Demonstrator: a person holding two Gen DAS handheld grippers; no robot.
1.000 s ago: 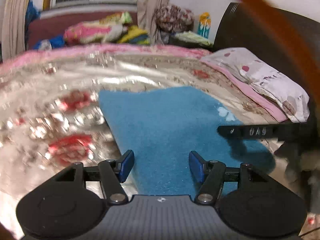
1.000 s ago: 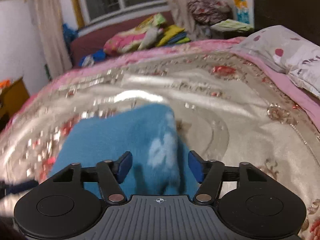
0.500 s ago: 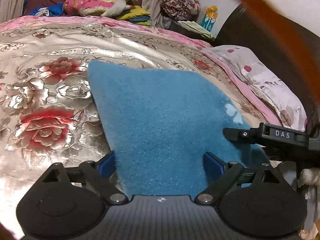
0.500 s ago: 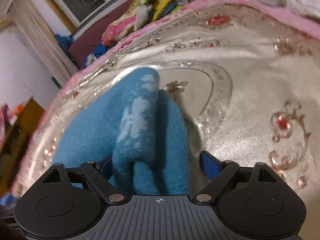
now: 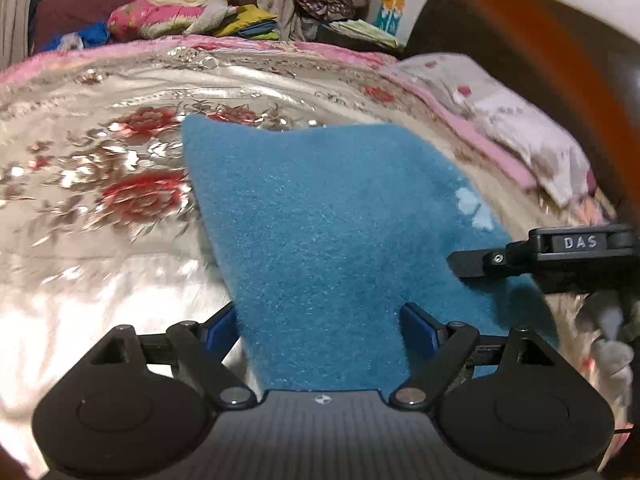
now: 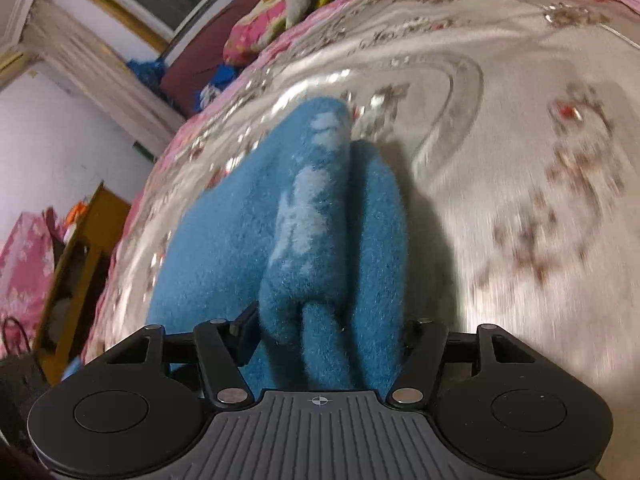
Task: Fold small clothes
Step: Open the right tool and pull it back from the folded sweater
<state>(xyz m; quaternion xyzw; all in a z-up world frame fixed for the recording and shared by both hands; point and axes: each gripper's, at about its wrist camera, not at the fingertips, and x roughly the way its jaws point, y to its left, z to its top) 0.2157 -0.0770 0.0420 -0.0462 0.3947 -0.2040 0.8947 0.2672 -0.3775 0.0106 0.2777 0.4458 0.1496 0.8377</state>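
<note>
A small fuzzy blue garment (image 5: 320, 216) with pale patches lies on a shiny floral bedspread (image 5: 100, 184). My left gripper (image 5: 320, 322) is open, its blue pads either side of the garment's near edge, which lies between them. The right gripper's finger shows at the garment's right edge in the left wrist view (image 5: 472, 264). In the right wrist view the garment (image 6: 312, 216) is bunched into a ridge. My right gripper (image 6: 324, 332) is open around that bunched near end, its pads partly hidden by the cloth.
A pillow (image 5: 520, 136) and dark headboard (image 5: 500, 32) are at the right. Piled clothes and bedding (image 5: 172, 16) lie beyond the bed's far edge. A wooden cabinet (image 6: 76, 272) stands left of the bed.
Both grippers opened wider and moved in onto the garment's near edge. The garment now reaches deeper between both pairs of fingers; the right end stands bunched up.
</note>
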